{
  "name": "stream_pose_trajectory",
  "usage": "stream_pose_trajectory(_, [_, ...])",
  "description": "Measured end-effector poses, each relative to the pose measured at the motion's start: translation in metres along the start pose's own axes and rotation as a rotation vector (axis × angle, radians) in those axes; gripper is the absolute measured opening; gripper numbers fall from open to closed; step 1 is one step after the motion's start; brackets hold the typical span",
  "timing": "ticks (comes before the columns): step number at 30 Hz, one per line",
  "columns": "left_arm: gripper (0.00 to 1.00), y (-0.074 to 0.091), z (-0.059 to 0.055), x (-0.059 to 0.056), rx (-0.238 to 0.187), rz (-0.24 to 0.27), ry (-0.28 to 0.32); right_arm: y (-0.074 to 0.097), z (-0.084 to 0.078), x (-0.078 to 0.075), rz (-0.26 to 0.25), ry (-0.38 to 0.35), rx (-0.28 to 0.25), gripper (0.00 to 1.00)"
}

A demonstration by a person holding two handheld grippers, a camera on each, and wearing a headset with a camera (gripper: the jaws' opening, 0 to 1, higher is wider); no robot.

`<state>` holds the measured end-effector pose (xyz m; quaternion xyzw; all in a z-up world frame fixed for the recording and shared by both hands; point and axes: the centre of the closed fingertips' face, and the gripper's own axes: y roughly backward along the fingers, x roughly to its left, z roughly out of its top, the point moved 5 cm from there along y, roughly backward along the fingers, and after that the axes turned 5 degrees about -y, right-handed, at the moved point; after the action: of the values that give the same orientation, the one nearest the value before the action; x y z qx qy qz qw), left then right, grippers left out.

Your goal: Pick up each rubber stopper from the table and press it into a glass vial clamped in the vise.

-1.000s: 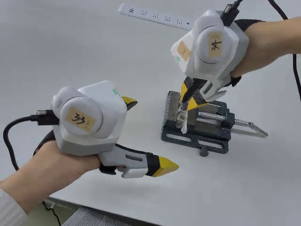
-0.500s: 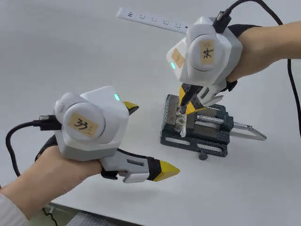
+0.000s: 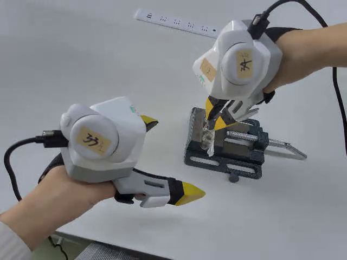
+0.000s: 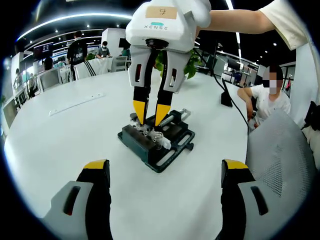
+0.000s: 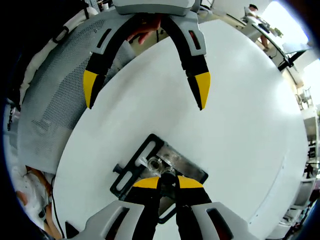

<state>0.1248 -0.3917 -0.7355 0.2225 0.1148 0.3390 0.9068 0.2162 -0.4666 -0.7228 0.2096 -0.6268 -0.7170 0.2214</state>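
Observation:
A dark vise [image 3: 238,157] stands on the white table [image 3: 81,65] with clear glass vials [image 3: 206,140] clamped in its left end. My right gripper [image 3: 216,115] points down just over the vials, its yellow tips nearly together on a small dark rubber stopper [image 5: 167,175]. The right gripper view has the vials [image 5: 156,163] and vise [image 5: 131,172] directly beyond its own tips [image 5: 168,182]. My left gripper [image 3: 169,156] hovers open at the front left, well short of the vise. The left gripper view looks between its own wide-apart tips [image 4: 166,166] at the vise [image 4: 165,152] and the right gripper [image 4: 150,111].
A white power strip [image 3: 176,21] lies at the table's back edge. The vise's screw handle [image 3: 287,147] sticks out to the right. Black cables trail from both grippers. A grey mesh chair [image 4: 280,155] stands at the table edge, with people seated beyond.
The right gripper's body has rolled and shifted a little while its tips stay over the vials. The left gripper has barely moved.

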Motion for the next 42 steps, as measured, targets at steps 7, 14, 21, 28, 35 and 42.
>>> stream_pose_trajectory(7, [0.91, 0.0, 0.0, 0.001, 0.001, 0.002, 0.002, 0.001, 0.001, -0.001, -0.004, -0.001, -0.008, 0.08])
stream_pose_trajectory(14, [0.91, 0.001, -0.001, 0.001, 0.002, 0.002, 0.002, 0.006, -0.001, -0.004, -0.014, -0.018, -0.028, 0.15])
stream_pose_trajectory(21, [0.91, 0.0, 0.001, 0.002, -0.001, 0.005, 0.001, 0.016, -0.003, -0.004, 0.007, -0.102, -0.103, 0.17])
stream_pose_trajectory(28, [0.91, 0.0, 0.001, 0.005, -0.003, 0.006, 0.001, 0.019, -0.008, -0.001, 0.028, -0.176, -0.149, 0.11])
stream_pose_trajectory(35, [0.91, 0.0, 0.001, 0.007, -0.001, 0.007, 0.0, 0.011, -0.009, 0.0, 0.041, -0.222, -0.17, 0.05])
stream_pose_trajectory(42, [0.91, 0.0, 0.0, 0.007, 0.004, 0.005, 0.002, 0.009, -0.007, -0.003, 0.039, -0.232, -0.173, 0.01])
